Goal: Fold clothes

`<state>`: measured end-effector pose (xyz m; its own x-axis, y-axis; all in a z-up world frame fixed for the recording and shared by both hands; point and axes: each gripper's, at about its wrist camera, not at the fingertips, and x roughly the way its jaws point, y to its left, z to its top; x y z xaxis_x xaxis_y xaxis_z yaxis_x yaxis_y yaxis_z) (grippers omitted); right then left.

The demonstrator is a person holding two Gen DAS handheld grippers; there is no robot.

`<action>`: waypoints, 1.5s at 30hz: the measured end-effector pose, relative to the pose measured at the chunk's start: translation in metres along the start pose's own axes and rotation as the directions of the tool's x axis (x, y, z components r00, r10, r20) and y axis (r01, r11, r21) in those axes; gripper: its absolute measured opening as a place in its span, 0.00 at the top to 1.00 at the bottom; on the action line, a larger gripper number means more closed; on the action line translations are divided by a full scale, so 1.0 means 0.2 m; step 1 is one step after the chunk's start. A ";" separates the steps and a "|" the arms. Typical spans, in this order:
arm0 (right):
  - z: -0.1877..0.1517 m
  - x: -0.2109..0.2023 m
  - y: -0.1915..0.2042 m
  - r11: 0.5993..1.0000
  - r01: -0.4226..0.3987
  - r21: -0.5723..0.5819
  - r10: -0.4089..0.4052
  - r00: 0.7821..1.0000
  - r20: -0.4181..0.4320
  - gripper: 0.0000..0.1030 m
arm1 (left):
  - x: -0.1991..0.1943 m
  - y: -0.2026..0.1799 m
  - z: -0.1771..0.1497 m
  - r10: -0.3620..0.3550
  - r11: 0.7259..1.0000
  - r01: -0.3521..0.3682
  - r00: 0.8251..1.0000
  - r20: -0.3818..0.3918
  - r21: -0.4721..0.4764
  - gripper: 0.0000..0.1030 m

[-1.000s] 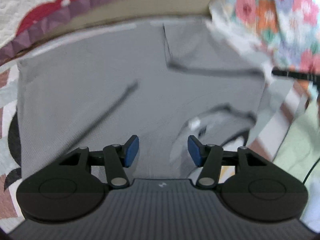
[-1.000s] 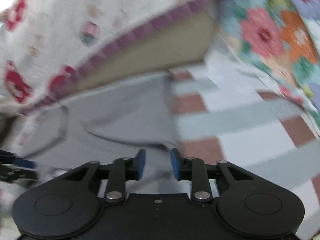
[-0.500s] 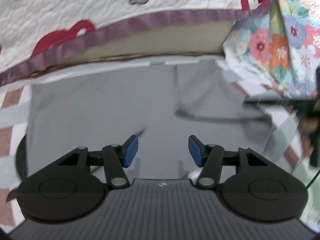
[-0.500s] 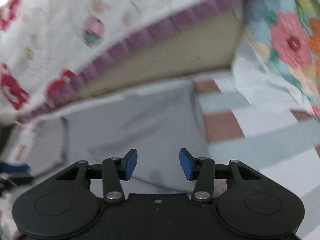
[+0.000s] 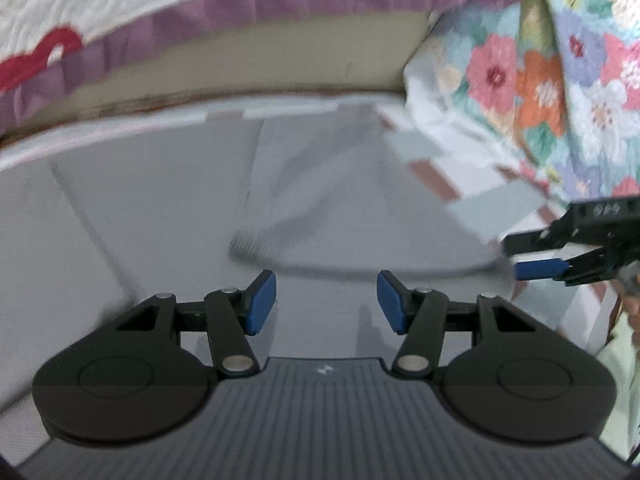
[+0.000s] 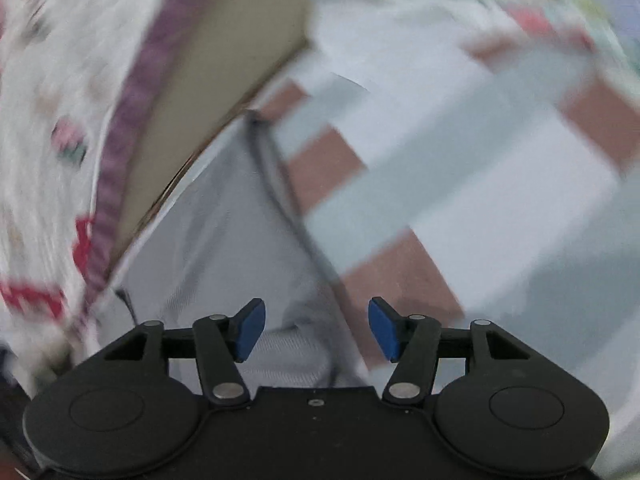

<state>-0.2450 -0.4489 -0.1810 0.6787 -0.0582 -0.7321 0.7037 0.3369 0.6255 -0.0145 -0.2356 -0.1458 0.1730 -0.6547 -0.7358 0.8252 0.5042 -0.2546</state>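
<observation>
Left tongs (image 5: 326,302) gape wide, empty, above a grey garment (image 5: 180,220) spread on the checked bed. Right tongs (image 6: 316,330) gape wide, empty, over the garment's edge.

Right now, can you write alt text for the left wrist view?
The left gripper, jaws open and empty, hovers over a grey garment spread on a checked sheet. The right gripper enters from the right edge; a quilted bed edge lies beyond.

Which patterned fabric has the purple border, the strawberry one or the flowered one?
The white strawberry quilt, at top left; the flowered blanket on the right has no purple edge.
</observation>
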 end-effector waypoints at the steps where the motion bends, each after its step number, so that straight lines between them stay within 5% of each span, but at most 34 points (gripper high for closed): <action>1: -0.02 0.01 -0.05 0.998 -0.019 0.059 0.020 1.000 -0.011 0.39 | 0.00 0.03 -0.02 0.000 1.000 0.000 1.000 -0.008 -0.018 0.47; 9: -0.06 0.10 -0.07 0.984 -0.146 0.106 0.150 0.988 -0.031 0.39 | 0.02 0.04 0.01 -0.101 0.994 0.102 0.993 0.055 -0.027 0.48; 15: -0.01 0.24 -0.02 0.948 -0.223 0.225 0.241 0.969 -0.057 0.37 | 0.15 -0.01 0.02 -0.153 0.988 0.151 0.985 -0.073 -0.029 0.50; 17: 0.00 0.27 0.03 0.958 -0.212 0.191 0.226 0.972 -0.058 0.44 | 0.16 0.00 0.01 -0.162 0.986 0.159 0.984 -0.079 -0.048 0.50; 18: 0.00 0.28 0.05 0.966 -0.204 0.162 0.216 0.975 -0.058 0.68 | 0.16 0.01 0.01 -0.168 0.985 0.164 0.983 -0.078 -0.060 0.50; 19: 0.01 0.29 0.08 0.974 -0.185 0.128 0.194 0.979 -0.063 0.81 | 0.15 0.02 0.01 -0.171 0.983 0.166 0.982 -0.079 -0.072 0.50; 22: 0.01 0.32 0.16 0.990 -0.137 0.039 0.140 0.988 -0.072 0.81 | 0.15 0.06 0.03 -0.179 0.979 0.167 0.979 -0.097 -0.115 0.50; 26: -0.03 0.29 0.24 0.984 -0.175 -0.037 0.174 0.984 -0.029 0.88 | 0.05 0.17 0.06 -0.192 0.972 0.172 0.973 -0.124 -0.159 0.50; 30: -0.04 0.22 0.43 0.950 -0.287 -0.119 0.288 0.957 -0.008 0.89 | -0.17 0.32 0.12 -0.151 0.980 0.137 0.984 -0.095 -0.141 0.49; 34: -0.09 0.27 0.74 0.899 -0.375 -0.227 0.362 0.927 -0.099 0.89 | -0.39 0.57 0.12 -0.053 0.985 0.041 0.996 -0.068 -0.170 0.49; 37: -0.21 0.38 0.99 0.854 -0.424 -0.301 0.374 0.903 -0.212 0.89 | -0.52 0.78 0.07 0.005 0.957 -0.010 1.000 -0.018 -0.291 0.49; 44: -0.49 0.64 1.57 0.714 -0.550 -0.433 0.346 0.815 -0.465 0.89 | -0.63 1.16 -0.23 -0.014 0.807 0.044 0.998 0.056 -0.589 0.50; 45: -0.55 0.70 1.60 0.702 -0.544 -0.459 0.315 0.816 -0.485 0.89 | -0.63 1.20 -0.25 -0.013 0.792 0.048 0.998 0.062 -0.609 0.50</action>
<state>0.0529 -0.2459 -0.1128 0.6736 0.5142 -0.5309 0.0282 0.6999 0.7136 0.1344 -0.0042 -0.1468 0.1949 -0.6948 -0.6923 0.3344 0.7106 -0.6190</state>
